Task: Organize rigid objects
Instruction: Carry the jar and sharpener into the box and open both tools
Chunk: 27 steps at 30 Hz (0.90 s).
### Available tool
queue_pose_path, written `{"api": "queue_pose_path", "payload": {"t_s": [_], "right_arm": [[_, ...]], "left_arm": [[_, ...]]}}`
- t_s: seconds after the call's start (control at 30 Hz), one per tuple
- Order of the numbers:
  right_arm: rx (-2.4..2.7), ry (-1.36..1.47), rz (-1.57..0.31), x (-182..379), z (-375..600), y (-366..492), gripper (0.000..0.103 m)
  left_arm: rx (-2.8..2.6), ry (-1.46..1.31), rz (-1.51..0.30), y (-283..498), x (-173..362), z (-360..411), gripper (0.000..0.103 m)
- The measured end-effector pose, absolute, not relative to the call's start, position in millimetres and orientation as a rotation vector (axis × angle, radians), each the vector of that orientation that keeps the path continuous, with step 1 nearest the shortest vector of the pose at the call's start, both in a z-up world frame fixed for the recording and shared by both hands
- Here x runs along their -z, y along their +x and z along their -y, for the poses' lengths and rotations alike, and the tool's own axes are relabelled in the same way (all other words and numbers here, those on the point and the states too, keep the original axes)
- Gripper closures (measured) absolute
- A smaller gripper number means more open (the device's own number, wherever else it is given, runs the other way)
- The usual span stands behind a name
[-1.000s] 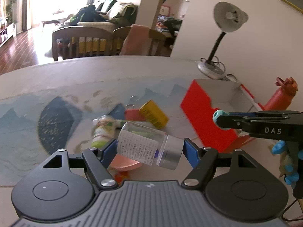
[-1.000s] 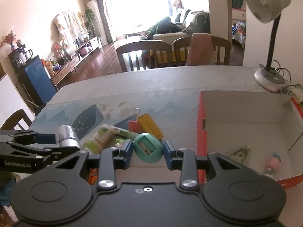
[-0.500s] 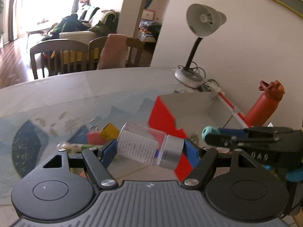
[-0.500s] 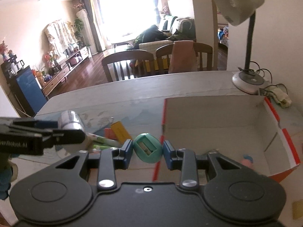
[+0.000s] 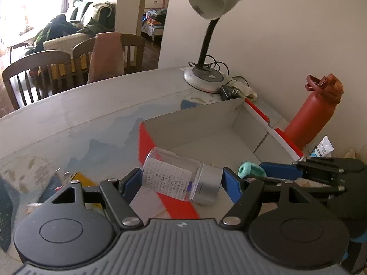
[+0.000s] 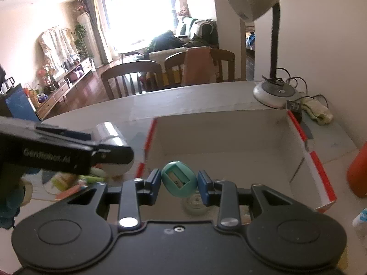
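My left gripper (image 5: 182, 180) clamps a clear silver-capped jar (image 5: 181, 178), my right gripper (image 6: 179, 183) a teal oval sharpener (image 6: 179, 182); over the red-edged cardboard box (image 6: 307, 146), the tilted jar might slip.

A home: dining chairs (image 6: 133, 78), sofa (image 5: 75, 34), desk lamp (image 5: 213, 23).

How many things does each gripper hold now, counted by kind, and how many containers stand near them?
Clear jar with silver cap, in left gripper: 1
Teal pencil sharpener, in right gripper: 1
Red-and-white box: 1
Red water bottle: 1
Total: 4
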State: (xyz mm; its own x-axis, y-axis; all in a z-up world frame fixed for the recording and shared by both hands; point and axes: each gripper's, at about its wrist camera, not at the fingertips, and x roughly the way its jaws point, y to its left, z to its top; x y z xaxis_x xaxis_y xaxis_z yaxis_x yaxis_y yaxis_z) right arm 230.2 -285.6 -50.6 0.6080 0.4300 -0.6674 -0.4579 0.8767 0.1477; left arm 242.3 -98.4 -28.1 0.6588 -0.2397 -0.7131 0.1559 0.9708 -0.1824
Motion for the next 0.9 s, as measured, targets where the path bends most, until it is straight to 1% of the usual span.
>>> {"api": "queue_pose_path", "payload": {"t_s": [0.4,0.9], "right_arm": [[-0.477,-0.074,-0.814,73.6,309.6,265.0,0.069],[-0.497,-0.204,-0.937,113.2,317.1,290.2,0.069]], "left_arm": [[0.227,-0.033,-0.883,313.7,43.9,155.8,0.028],[0.185,0.136,-1.018,379.5,94.7,213.1,0.028]]}}
